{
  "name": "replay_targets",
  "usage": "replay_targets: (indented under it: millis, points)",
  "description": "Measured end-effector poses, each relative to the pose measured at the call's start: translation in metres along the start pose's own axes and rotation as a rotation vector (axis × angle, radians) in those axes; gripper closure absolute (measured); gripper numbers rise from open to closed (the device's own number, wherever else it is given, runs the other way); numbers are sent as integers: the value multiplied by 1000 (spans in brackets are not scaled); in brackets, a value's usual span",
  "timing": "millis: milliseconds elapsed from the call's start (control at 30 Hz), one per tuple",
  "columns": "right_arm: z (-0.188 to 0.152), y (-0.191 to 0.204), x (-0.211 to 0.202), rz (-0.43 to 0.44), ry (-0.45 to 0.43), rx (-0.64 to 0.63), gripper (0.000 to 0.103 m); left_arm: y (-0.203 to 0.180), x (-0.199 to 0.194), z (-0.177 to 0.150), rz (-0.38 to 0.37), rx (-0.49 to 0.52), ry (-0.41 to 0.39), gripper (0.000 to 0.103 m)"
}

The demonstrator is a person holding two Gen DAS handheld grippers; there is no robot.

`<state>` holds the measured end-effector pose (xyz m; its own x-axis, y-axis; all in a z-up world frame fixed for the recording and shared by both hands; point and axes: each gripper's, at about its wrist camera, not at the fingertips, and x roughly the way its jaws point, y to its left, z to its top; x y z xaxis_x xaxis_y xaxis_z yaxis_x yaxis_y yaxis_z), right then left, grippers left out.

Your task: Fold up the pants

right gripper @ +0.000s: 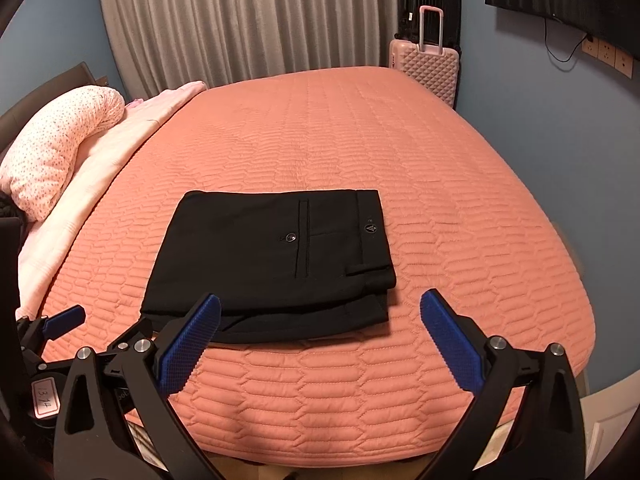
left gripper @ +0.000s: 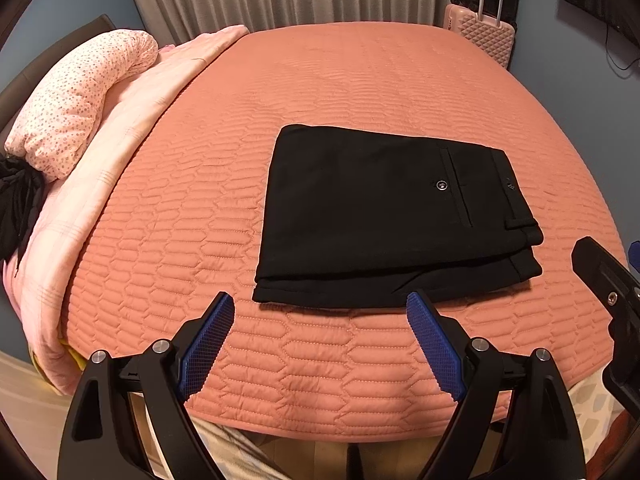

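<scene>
Pants (left gripper: 384,208): black, lying on the salmon quilted bedspread (left gripper: 360,80) as a compact stacked rectangle, near the bedspread's front edge and well apart from its far edge. Folded layers visible along the side nearest the grippers, lower layers jutting slightly past the top one. Waistband, belt loop and buttoned back pocket on top, at the end toward the pink suitcase (left gripper: 484,32); folded edge at the opposite end, toward the dotted pillow (left gripper: 76,104). Long axis judged to run side to side across the bedspread, parallel to its front edge, waistband end pointing right.

Left gripper (left gripper: 320,308): spread wide, holding nothing, poised just short of the pants' near edge, not touching the cloth. Right gripper (right gripper: 320,312): likewise spread and holding nothing; in the right wrist view its left fingertip overlaps the near left corner of the pants, contact not determinable.

Step in hand, as a judgement: folding appears complete or nearly so, with both tools clear of the bundle. Next move, if any: either withdrawal, or a light squaring of the offset lower layers along the near edge. Squaring calls for a low, flat approach and a shallow pinch on the protruding layer only, to avoid dragging the top layer out of line.
</scene>
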<state>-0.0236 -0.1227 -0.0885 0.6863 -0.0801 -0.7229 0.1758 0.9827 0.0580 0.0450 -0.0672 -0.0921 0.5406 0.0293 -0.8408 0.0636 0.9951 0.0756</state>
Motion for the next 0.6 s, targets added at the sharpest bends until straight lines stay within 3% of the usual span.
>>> replay_targets:
  millis: [300,600]
  points:
    - [1,11,10,-15,13,-24,5,-2,2,4,2,9,-18,17]
    - [19,17,46,-37,6,-18,5,0,42,27,10,0,-25,17]
